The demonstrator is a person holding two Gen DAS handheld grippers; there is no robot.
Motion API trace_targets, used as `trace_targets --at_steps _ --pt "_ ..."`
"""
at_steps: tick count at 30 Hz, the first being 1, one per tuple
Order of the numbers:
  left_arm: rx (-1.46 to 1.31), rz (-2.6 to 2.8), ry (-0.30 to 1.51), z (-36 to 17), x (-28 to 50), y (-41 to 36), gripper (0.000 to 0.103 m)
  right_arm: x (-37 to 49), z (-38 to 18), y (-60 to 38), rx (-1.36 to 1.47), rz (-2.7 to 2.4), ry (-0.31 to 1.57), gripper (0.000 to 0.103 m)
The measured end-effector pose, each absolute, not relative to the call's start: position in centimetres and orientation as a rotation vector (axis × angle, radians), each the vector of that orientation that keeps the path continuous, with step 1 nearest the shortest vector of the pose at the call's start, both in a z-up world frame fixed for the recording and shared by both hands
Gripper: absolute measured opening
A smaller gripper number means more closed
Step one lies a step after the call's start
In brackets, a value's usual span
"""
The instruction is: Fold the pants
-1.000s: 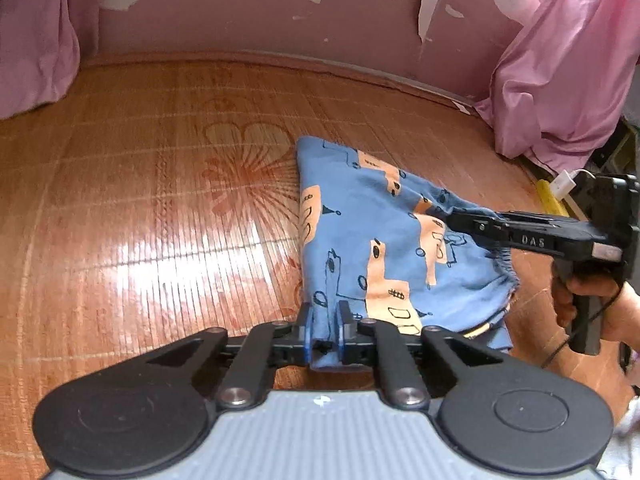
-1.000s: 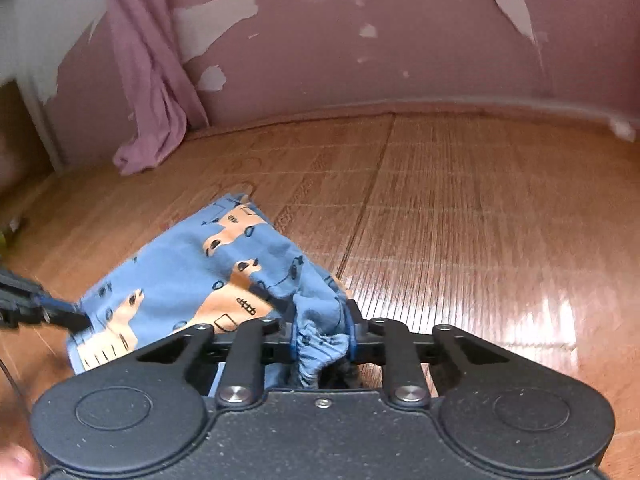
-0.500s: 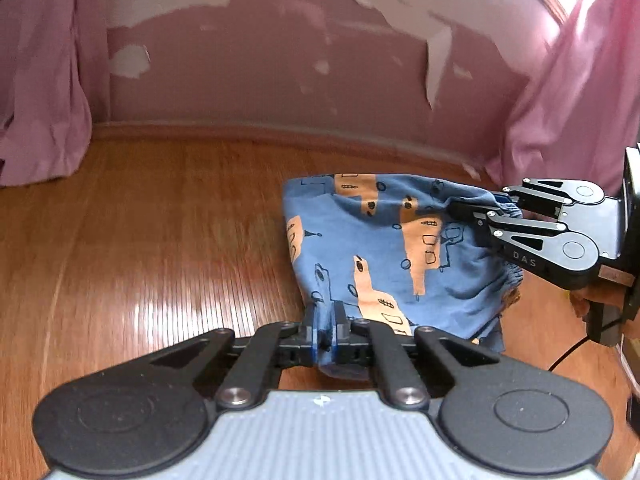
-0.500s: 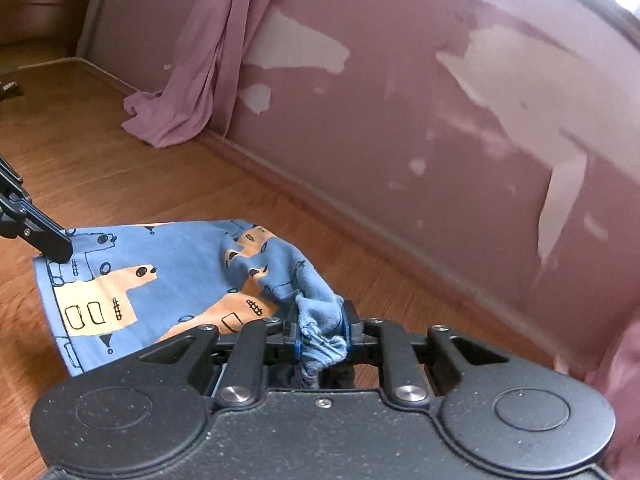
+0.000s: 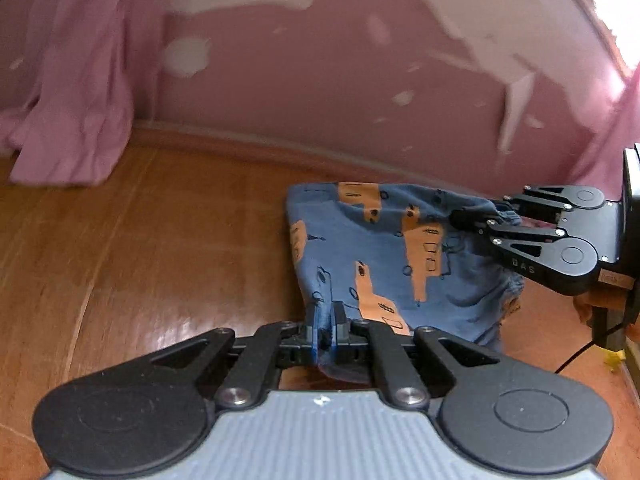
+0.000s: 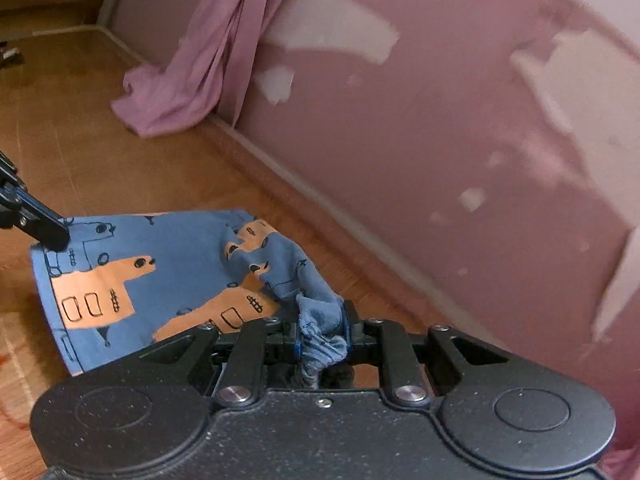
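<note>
Blue cotton printed with orange animal shapes fills the middle of both wrist views: these are the pants [image 5: 384, 264], held up off the wooden floor [image 5: 140, 248] between the two tools. Nearest the left wrist camera, the left tool [image 5: 326, 330] is closed narrow on a flat edge of the cloth, probably a leg hem. In the right wrist view the right tool [image 6: 322, 334] is clamped on a bunched, gathered wad that looks like the elastic waistband. The fabric hangs slack between the two grips and sags in a shallow sling. Holding opposite ends this way likely lets the person carry one end over to meet the other, so the fold is judged to be in mid-air and not yet laid down. Beyond the pants, the floor runs to a skirting board and a pink wall [image 6: 440, 120] with peeling paint, where a pink curtain [image 6: 188, 76] pools on the boards.
</note>
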State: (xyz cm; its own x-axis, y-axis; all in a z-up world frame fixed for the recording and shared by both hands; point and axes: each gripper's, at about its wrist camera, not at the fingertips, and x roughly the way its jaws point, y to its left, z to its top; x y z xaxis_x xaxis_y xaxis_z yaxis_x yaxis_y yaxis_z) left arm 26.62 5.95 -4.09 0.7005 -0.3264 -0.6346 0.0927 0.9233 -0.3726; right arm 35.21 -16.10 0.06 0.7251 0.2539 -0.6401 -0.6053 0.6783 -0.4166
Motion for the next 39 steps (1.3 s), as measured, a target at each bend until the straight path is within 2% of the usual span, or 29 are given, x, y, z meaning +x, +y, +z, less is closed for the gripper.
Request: trace_targets --at_steps 4,9,12,13,14,15,16,17,19,20,21,23,25,27,30,32,34,36,39 --pt "-0.355 -0.2 0.794 -6.2 26.5 7.4 0.004 36.6 -2.6 -16.3 -0.599 0.478 0.638 0.019" --pt "-0.365 -0.174 0.817 -7.1 26.5 8.2 0.004 36.7 -2.9 -17.1 -0.524 0.454 0.657 0.023" --pt "-0.358 -0.174 0.818 -6.8 26.5 8.1 0.004 36.5 -2.8 -17.3 -0.502 0.43 0.659 0.034" --pt "-0.358 -0.179 0.82 -6.7 26.5 8.1 0.004 36.4 -2.7 -17.4 -0.496 0.419 0.66 0.045" --pt "-0.354 -0.18 0.82 -6.7 26.5 8.1 0.004 36.3 -2.6 -17.6 -0.49 0.411 0.659 0.064" --pt "-0.351 -0.185 0.819 -6.5 26.3 8.2 0.004 35.9 -2.3 -17.8 -0.477 0.405 0.653 0.073" --pt "-0.35 -0.189 0.816 -6.2 26.2 8.2 0.004 35.4 -2.0 -18.2 -0.457 0.39 0.639 0.086" --pt "-0.35 -0.185 0.808 -5.9 25.7 8.4 0.004 34.9 -1.6 -18.6 -0.439 0.367 0.623 0.094" --pt "-0.342 -0.186 0.774 -5.1 24.8 8.6 0.008 33.6 -1.0 -19.1 -0.41 0.315 0.594 0.101" --pt "-0.326 -0.188 0.74 -4.6 24.3 8.6 0.019 32.9 -0.8 -19.2 -0.396 0.279 0.581 0.102" --pt "-0.297 -0.189 0.712 -4.1 23.9 8.3 0.041 32.0 -0.6 -19.4 -0.378 0.247 0.568 0.102" --pt "-0.23 -0.194 0.67 -3.3 23.6 7.2 0.064 30.3 -0.8 -19.6 -0.355 0.195 0.555 0.102" --pt "-0.136 -0.213 0.66 -3.1 23.8 5.6 0.064 28.8 -1.5 -19.8 -0.346 0.118 0.566 0.102" --pt "-0.028 -0.19 0.738 -3.9 24.9 3.9 0.064 28.2 -2.9 -19.9 -0.363 0.057 0.633 0.102" --pt "-0.036 -0.153 0.851 -5.8 25.8 3.8 0.059 27.2 -4.3 -20.9 -0.338 0.022 0.699 0.102" --pt "-0.048 -0.148 0.829 -5.6 25.0 4.2 0.061 26.1 -3.8 -21.8 -0.314 -0.002 0.675 0.102" --pt "-0.083 -0.142 0.841 -5.2 24.2 4.6 0.066 24.5 -2.9 -22.7 -0.27 -0.007 0.634 0.102" --pt "-0.123 -0.131 0.83 -4.5 23.0 4.8 0.082 23.0 -1.8 -23.3 -0.209 0.003 0.601 0.102" --pt "-0.152 -0.117 0.777 -3.0 20.7 5.0 0.095 20.7 -0.5 -22.9 -0.143 0.04 0.553 0.102"
